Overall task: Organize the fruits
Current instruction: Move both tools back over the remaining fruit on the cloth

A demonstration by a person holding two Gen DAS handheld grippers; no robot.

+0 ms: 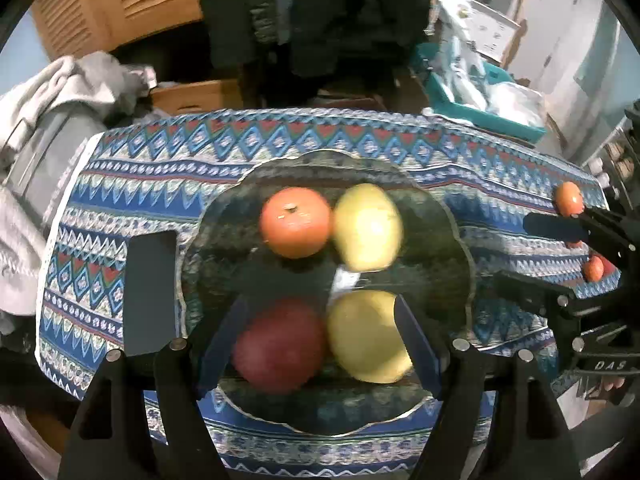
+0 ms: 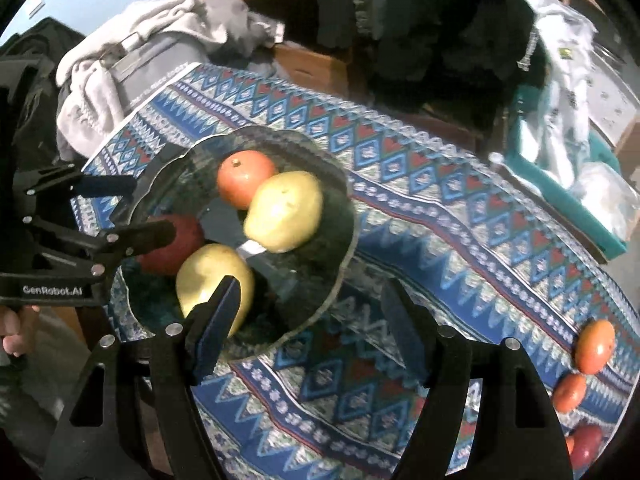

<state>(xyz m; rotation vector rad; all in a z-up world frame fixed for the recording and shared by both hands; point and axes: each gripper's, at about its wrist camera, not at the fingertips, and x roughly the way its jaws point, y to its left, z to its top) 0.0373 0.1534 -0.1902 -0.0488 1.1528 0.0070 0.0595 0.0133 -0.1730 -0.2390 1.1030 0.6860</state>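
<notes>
Patterned tablecloth (image 2: 440,216) lies bare right of the glass bowl (image 2: 344,240); both claws, left claw (image 1: 320,344) and right claw (image 2: 308,332), gape, holding nothing.

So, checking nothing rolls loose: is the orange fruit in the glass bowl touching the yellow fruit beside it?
Touching. In the left wrist view the orange fruit and the yellow fruit meet with no gap.

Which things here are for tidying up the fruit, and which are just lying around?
For the job:
glass plate
orange fruit
two yellow fruits
dark red fruit
loose fruits on the cloth

Just lying about:
grey laundry
teal tray
cardboard box
</notes>
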